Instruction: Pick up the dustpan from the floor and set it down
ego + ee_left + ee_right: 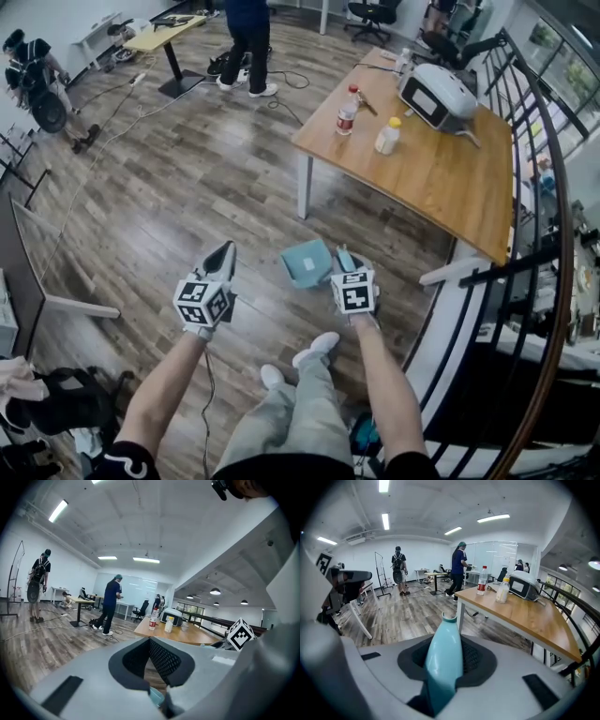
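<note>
Here my right tool (pixel 347 267) pinches the dustpan (pixel 306 263) by its handle, pan hanging left of it, toward my left tool (pixel 223 261) (closed, empty); the counter (pixel 441 178) stands ahead-right.

The dustpan (pixel 307 262) sits in the right tool (pixel 347 266), right of the left tool (pixel 221 262), before the table (pixel 441 178).

- Left gripper (pixel 150 640): jaws together at tips, nothing between.
- Low in gap behind tips: sliver of teal dustpan (pixel 155 696).
- Beyond: wooden table (pixel 187 637) with bottle (pixel 153 619), jar (pixel 168 625), white machine (pixel 174 617).
- Far right: marker cube (pixel 240 633).
- On plank floor (pixel 42 644): person in blue (pixel 111 604) beside desk (pixel 83 603); person with backpack (pixel 38 585) far left.
</note>
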The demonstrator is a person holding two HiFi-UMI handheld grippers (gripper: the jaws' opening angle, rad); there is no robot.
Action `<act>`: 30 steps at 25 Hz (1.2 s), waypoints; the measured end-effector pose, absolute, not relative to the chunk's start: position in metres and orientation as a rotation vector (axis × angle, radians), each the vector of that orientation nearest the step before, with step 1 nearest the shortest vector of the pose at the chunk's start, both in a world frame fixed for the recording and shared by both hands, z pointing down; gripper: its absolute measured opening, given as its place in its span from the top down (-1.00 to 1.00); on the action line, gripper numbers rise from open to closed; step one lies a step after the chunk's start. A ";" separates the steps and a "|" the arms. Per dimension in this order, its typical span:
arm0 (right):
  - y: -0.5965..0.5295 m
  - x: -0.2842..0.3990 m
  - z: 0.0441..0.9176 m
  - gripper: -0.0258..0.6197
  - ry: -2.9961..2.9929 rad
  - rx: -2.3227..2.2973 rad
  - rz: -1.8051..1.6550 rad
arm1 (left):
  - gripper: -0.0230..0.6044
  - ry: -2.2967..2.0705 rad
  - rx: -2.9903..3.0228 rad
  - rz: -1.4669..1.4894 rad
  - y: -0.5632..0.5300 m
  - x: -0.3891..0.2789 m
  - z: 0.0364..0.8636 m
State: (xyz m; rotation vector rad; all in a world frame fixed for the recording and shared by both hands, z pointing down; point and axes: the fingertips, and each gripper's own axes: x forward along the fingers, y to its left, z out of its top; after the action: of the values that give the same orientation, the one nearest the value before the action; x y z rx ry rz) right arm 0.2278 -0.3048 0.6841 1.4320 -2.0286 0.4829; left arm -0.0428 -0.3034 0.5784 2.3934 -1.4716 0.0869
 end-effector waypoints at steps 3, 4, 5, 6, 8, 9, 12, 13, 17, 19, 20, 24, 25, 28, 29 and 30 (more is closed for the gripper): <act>-0.300 0.228 0.640 0.64 -2.044 1.472 0.472 | 0.93 -1.412 2.429 0.049 -0.294 -0.038 0.544; -0.298 0.228 0.626 0.64 -2.046 1.483 0.473 | 0.93 -1.390 2.445 0.041 -0.292 -0.036 0.533; -0.295 0.228 0.613 0.64 -2.050 1.493 0.472 | 0.93 -1.376 2.459 0.038 -0.291 -0.035 0.521; -0.292 0.228 0.600 0.64 -2.054 1.502 0.469 | 0.93 -1.367 2.470 0.039 -0.291 -0.034 0.510; -0.287 0.228 0.571 0.64 -2.069 1.517 0.452 | 0.93 -1.359 2.487 0.034 -0.289 -0.033 0.484; -0.285 0.228 0.555 0.64 -2.082 1.524 0.438 | 0.93 -1.359 2.494 0.022 -0.288 -0.034 0.471; -0.283 0.229 0.508 0.64 -2.108 1.544 0.398 | 0.93 -1.360 2.527 -0.051 -0.285 -0.038 0.425; -0.281 0.230 0.495 0.64 -2.109 1.550 0.390 | 0.93 -1.359 2.539 -0.072 -0.282 -0.039 0.411; -0.266 0.229 0.449 0.64 -2.127 1.566 0.383 | 0.93 -1.375 2.553 -0.091 -0.266 -0.048 0.376; -0.259 0.229 0.427 0.63 -2.133 1.579 0.364 | 0.93 -1.396 2.544 -0.088 -0.260 -0.055 0.367; -0.257 0.229 0.416 0.64 -2.137 1.587 0.351 | 0.93 -1.407 2.538 -0.092 -0.257 -0.058 0.362; -0.248 0.224 0.381 0.63 -2.160 1.597 0.316 | 0.93 -1.432 2.518 -0.116 -0.245 -0.074 0.350; -0.247 0.223 0.375 0.63 -2.165 1.597 0.311 | 0.93 -1.435 2.517 -0.120 -0.242 -0.077 0.347; -0.246 0.219 0.360 0.63 -2.179 1.594 0.297 | 0.93 -1.448 2.513 -0.130 -0.240 -0.086 0.340; -0.245 0.218 0.357 0.63 -2.180 1.592 0.296 | 0.93 -1.451 2.512 -0.133 -0.240 -0.089 0.338; -0.244 0.216 0.353 0.63 -2.182 1.590 0.294 | 0.93 -1.454 2.511 -0.134 -0.240 -0.091 0.336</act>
State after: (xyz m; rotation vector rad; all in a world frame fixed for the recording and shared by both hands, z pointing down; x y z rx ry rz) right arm 0.2161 -0.2444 0.3529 1.5899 -2.1820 0.2943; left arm -0.0911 -0.2399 0.3365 2.5112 -1.4544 -0.1342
